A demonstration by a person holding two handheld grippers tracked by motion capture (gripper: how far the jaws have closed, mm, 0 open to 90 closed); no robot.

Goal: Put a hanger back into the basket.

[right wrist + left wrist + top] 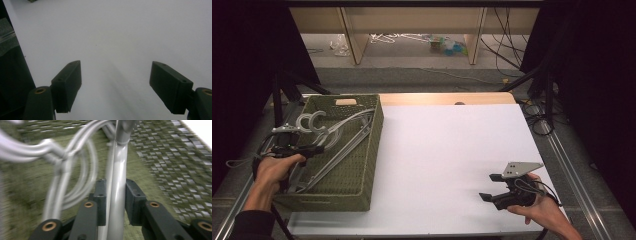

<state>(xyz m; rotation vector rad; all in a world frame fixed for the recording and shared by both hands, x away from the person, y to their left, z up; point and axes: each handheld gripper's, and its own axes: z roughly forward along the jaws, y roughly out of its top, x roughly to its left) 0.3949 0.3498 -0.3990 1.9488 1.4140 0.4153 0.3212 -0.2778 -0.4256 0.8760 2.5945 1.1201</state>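
Hangers (pixel 337 135) lie in the basket (pixel 371 150) at the table's (pixel 452 165) left; right gripper (pixel 494 187) near right.

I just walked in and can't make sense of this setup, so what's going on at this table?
A person works with a gripper in each hand. The left gripper reaches into a green woven basket of grey plastic hangers, its jaws on either side of one hanger's bar, with a small gap showing on one side. The right gripper rests open and empty over the white table.
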